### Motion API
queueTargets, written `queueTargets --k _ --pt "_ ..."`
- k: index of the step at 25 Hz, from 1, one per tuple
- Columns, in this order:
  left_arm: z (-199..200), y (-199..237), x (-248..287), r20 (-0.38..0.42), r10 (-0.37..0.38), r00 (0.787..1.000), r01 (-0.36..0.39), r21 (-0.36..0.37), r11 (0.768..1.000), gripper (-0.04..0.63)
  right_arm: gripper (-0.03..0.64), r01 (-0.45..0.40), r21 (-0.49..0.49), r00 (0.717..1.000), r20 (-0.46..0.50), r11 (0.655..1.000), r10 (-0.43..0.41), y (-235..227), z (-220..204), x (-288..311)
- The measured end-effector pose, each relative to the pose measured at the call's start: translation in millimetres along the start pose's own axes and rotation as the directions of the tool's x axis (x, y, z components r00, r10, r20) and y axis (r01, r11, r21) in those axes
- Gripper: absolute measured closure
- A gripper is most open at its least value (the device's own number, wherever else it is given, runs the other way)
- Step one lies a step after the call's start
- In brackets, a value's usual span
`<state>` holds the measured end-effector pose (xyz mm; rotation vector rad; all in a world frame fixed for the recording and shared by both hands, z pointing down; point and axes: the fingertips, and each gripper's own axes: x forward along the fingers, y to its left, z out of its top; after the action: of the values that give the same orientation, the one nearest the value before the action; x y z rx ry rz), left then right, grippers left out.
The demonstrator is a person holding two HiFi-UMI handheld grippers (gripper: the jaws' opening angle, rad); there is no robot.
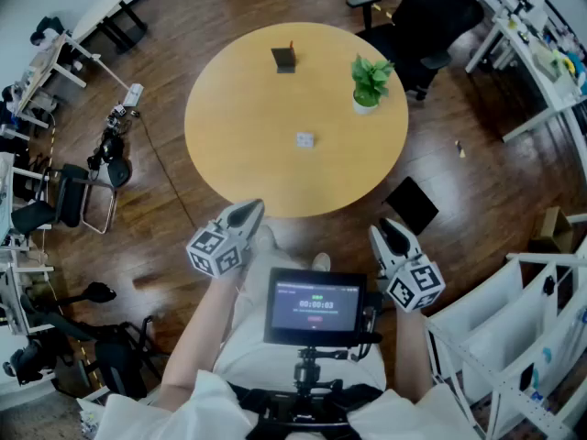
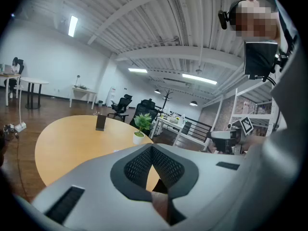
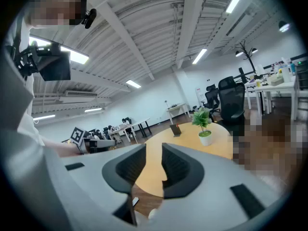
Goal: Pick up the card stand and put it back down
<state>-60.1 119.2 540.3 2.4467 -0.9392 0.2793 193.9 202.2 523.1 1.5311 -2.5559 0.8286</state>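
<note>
My right hand-held gripper (image 3: 154, 149) is half open and empty; my left hand-held gripper (image 2: 152, 147) is closed on nothing. The card stand (image 1: 284, 59) sits well ahead of both, far across the desk (image 1: 238, 145) — I judge it light, stiff and easily tipped, so I'd pinch its upright panel's side edges.

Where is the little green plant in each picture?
Head view: the plant is at upper middle, near the right edge of the round table.
Left gripper view: near the middle, at the table's right end.
Right gripper view: right of middle.
Shared landmark: the dark card stand, left of the plant in all three.
</note>
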Motion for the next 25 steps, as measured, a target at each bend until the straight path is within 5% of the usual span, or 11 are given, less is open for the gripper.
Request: queueTargets --k 12,25 --pt "3.1 36.2 6.5 -0.068 -0.065 0.996 0.068 0.042 0.997 0.603 0.505 0.074 0.021 0.997 0.013 0.997 -0.074 4.2 -4.6 33.6" --pt "49.9 109.9 41.1 -0.086 -0.187 0.979 0.191 0.050 0.980 0.603 0.505 0.139 0.021 0.990 0.010 0.990 -0.139 35.9 21.6 122.4"
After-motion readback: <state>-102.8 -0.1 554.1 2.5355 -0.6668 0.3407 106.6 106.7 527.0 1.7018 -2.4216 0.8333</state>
